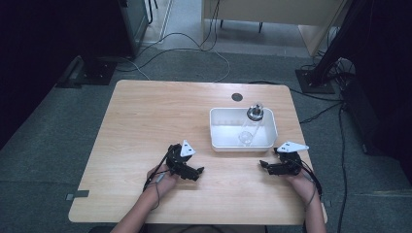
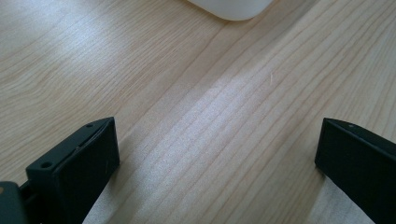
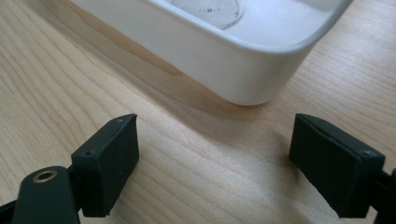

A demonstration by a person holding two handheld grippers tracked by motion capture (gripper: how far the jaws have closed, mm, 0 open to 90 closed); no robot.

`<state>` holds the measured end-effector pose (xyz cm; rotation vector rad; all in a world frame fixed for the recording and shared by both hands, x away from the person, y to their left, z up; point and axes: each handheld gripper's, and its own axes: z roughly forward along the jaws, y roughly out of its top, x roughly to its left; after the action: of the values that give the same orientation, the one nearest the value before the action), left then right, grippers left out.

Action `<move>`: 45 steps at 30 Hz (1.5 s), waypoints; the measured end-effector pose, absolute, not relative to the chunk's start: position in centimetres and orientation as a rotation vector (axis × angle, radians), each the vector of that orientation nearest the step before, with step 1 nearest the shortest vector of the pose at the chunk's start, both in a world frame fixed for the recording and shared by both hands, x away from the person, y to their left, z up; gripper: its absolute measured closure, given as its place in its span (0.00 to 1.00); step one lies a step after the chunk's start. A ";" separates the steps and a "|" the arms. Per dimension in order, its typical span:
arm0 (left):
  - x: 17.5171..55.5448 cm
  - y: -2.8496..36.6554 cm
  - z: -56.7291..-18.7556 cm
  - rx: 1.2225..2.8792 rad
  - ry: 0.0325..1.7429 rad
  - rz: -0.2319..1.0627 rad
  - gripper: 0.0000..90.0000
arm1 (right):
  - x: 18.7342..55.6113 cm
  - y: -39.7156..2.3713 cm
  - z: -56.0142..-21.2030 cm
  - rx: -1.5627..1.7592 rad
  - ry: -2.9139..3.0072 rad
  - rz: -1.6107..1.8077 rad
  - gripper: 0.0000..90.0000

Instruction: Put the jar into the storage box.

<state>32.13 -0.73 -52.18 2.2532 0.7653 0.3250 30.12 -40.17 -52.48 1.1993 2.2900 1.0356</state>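
Observation:
A white tray point(image 1: 217, 131) stands right of the middle of the wooden table point(image 1: 155, 111). In it lies a clear bottle point(image 1: 248, 130) with a dark cap toward the far side. My left gripper point(image 1: 199, 171) rests on the table in front of the tray's left corner, its jaws open over bare wood point(image 2: 217, 135). My right gripper point(image 1: 263, 165) sits near the tray's right front corner and points left, jaws open with nothing between them point(image 3: 215, 135). The right gripper view looks at the tray's rounded corner point(image 3: 243, 70) and the bottle's clear base point(image 3: 210, 9).
A dark round grommet point(image 1: 237, 97) sits in the tabletop behind the tray. Cables point(image 1: 194, 46) trail over the grey floor beyond the table, with stand bases at the far left point(image 1: 92, 70) and far right point(image 1: 316, 80). The table's left half is bare wood.

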 end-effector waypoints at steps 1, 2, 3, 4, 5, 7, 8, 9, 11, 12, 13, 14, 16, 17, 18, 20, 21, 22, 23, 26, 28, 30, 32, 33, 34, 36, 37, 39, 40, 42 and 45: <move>32.1 -0.7 -52.2 2.253 0.766 0.325 0.00 | 30.2 -40.2 -52.5 1.200 2.287 1.033 0.17; 32.1 -0.7 -52.2 2.253 0.765 0.325 0.00 | 30.2 -40.2 -52.5 1.205 2.285 1.033 0.17; 32.1 -0.7 -52.2 2.253 0.765 0.325 0.00 | 30.3 -40.2 -52.5 1.205 2.282 1.032 0.17; 32.1 -0.7 -52.2 2.253 0.765 0.325 0.00 | 30.4 -40.1 -52.5 1.212 2.277 1.032 0.17; 32.1 -0.7 -52.2 2.253 0.765 0.325 0.00 | 30.4 -40.2 -52.5 1.213 2.277 1.029 0.17; 32.1 -0.7 -52.2 2.253 0.765 0.325 0.00 | 30.6 -40.1 -52.5 1.226 2.267 1.024 0.17; 32.1 -0.7 -52.2 2.253 0.765 0.325 0.00 | 30.7 -40.1 -52.5 1.232 2.262 1.022 0.17; 32.1 -0.7 -52.2 2.253 0.765 0.325 0.00 | 30.8 -40.1 -52.5 1.240 2.256 1.018 0.17; 32.1 -0.7 -52.2 2.252 0.765 0.325 0.00 | 30.9 -40.1 -52.5 1.247 2.249 1.016 0.17; 32.1 -0.7 -52.2 2.253 0.765 0.325 0.00 | 30.9 -40.1 -52.5 1.249 2.249 1.016 0.17; 32.1 -0.7 -52.2 2.253 0.765 0.325 0.00 | 31.0 -40.1 -52.5 1.248 2.249 1.016 0.17; 32.1 -0.7 -52.2 2.253 0.766 0.325 0.00 | 31.0 -40.1 -52.5 1.247 2.251 1.015 0.16; 32.1 -0.7 -52.2 2.253 0.765 0.325 0.00 | 31.1 -40.1 -52.5 1.248 2.251 1.014 0.16; 32.1 -0.7 -52.2 2.253 0.765 0.325 0.00 | 31.1 -40.1 -52.5 1.248 2.251 1.015 0.16; 32.1 -0.7 -52.2 2.253 0.765 0.325 0.00 | 31.1 -40.1 -52.5 1.247 2.251 1.015 0.16; 32.1 -0.7 -52.2 2.252 0.766 0.325 0.00 | 31.1 -40.1 -52.5 1.247 2.252 1.014 0.16; 32.1 -0.7 -52.2 2.253 0.765 0.325 0.00 | 31.1 -40.1 -52.5 1.247 2.251 1.015 0.16; 32.1 -0.7 -52.2 2.253 0.765 0.325 0.00 | 31.1 -40.1 -52.5 1.247 2.251 1.015 0.16; 32.1 -0.7 -52.2 2.253 0.765 0.325 0.00 | 31.1 -40.1 -52.5 1.247 2.251 1.015 0.16; 32.1 -0.7 -52.2 2.252 0.766 0.325 0.00 | 31.1 -40.1 -52.5 1.246 2.252 1.014 0.16; 32.1 -0.7 -52.2 2.253 0.765 0.325 0.00 | 31.1 -40.1 -52.5 1.246 2.251 1.015 0.16; 32.1 -0.7 -52.2 2.253 0.765 0.325 0.00 | 31.1 -40.1 -52.5 1.245 2.253 1.014 0.15; 32.1 -0.7 -52.2 2.252 0.766 0.325 0.00 | 31.1 -40.1 -52.5 1.241 2.259 1.013 0.14; 32.1 -0.7 -52.2 2.253 0.766 0.325 0.00 | 31.1 -40.1 -52.5 1.239 2.261 1.012 0.14; 32.1 -0.7 -52.2 2.252 0.766 0.325 0.00 | 31.1 -40.0 -52.5 1.239 2.261 1.012 0.14; 32.1 -0.7 -52.2 2.253 0.766 0.325 0.00 | 31.1 -40.0 -52.5 1.239 2.262 1.012 0.14; 32.1 -0.7 -52.2 2.252 0.766 0.325 0.00 | 31.1 -40.0 -52.5 1.240 2.263 1.010 0.13; 32.1 -0.7 -52.2 2.253 0.766 0.325 0.00 | 31.1 -40.0 -52.5 1.241 2.263 1.009 0.13; 32.1 -0.7 -52.2 2.253 0.765 0.325 0.00 | 31.1 -40.0 -52.5 1.241 2.264 1.009 0.13; 32.1 -0.7 -52.2 2.253 0.766 0.325 0.00 | 31.1 -40.0 -52.5 1.240 2.266 1.010 0.12; 32.1 -0.7 -52.2 2.252 0.766 0.325 0.00 | 31.1 -40.0 -52.5 1.239 2.269 1.009 0.12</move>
<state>32.12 -0.73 -52.19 2.2523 0.7661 0.3249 31.11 -40.00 -52.51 1.2390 2.2692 1.0090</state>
